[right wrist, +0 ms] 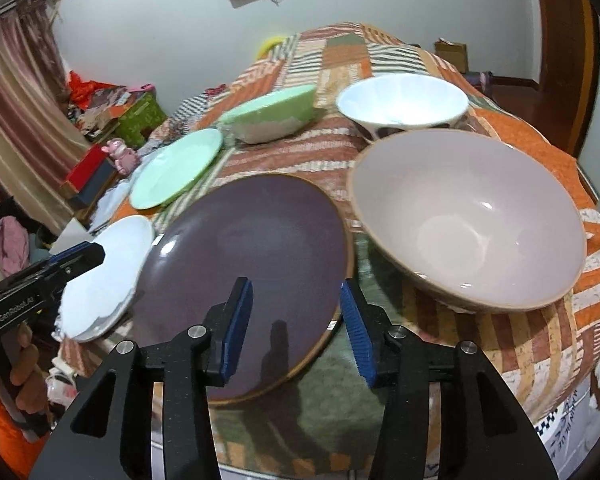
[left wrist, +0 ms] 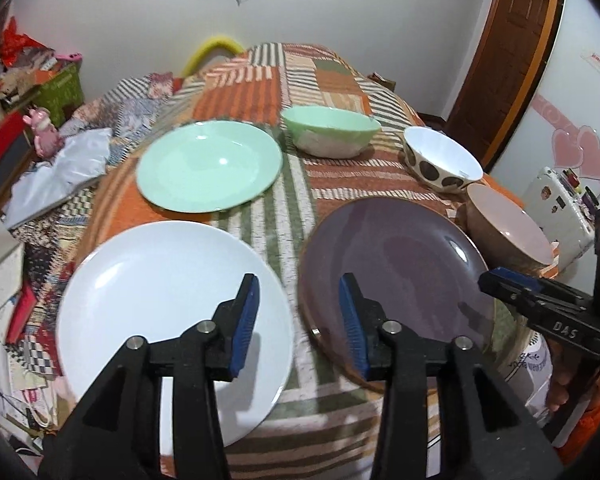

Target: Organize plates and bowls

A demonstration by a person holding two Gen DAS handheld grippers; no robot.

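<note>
The purple plate (right wrist: 244, 264) lies at the near edge of the patchwork cloth (left wrist: 276, 216), white plate (left wrist: 164, 300) to its left, pink bowl (right wrist: 468, 220) to its right. Stacking looks unstarted; I'd pinch a near rim squarely and lift level. The right gripper (right wrist: 296, 328) hovers over the purple plate's near right rim and the left gripper (left wrist: 298, 322) between the two plates, both part open and empty.

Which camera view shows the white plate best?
The left wrist view: the white plate lies there nearly whole, only its near edge hidden behind the left tool. In the right wrist view it sits squeezed and blurred at the left edge.
</note>
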